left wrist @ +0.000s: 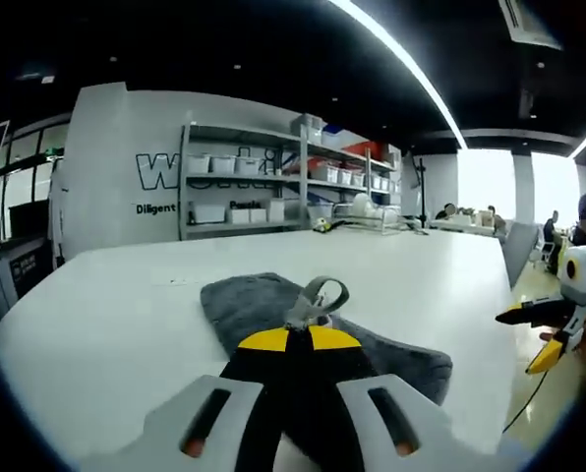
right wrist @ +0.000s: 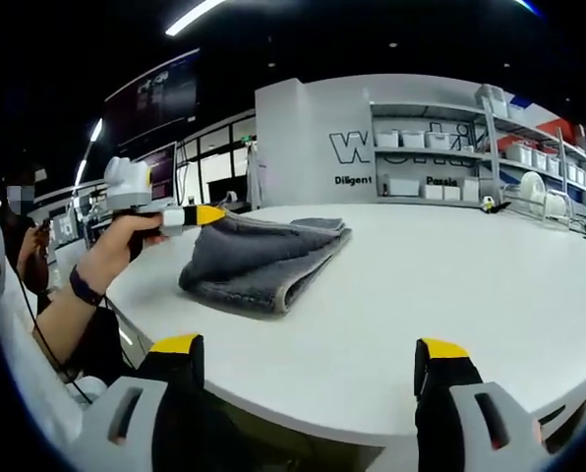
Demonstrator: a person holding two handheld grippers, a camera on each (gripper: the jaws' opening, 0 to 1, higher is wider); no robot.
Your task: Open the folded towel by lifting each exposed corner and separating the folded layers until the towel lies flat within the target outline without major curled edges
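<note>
Two claws: left claw [left wrist: 287, 339] shut on towel [right wrist: 263, 258] loop at near edge; right claw [right wrist: 311, 356] gaped wide, empty, well back off the tabletop [right wrist: 450, 285].
Towel: lay folded, layers stacked, fold mouth facing right claw.
Outline: none visible.
Tip: lift top layer only, peel slow; right claw should've pinned lower layers.
</note>
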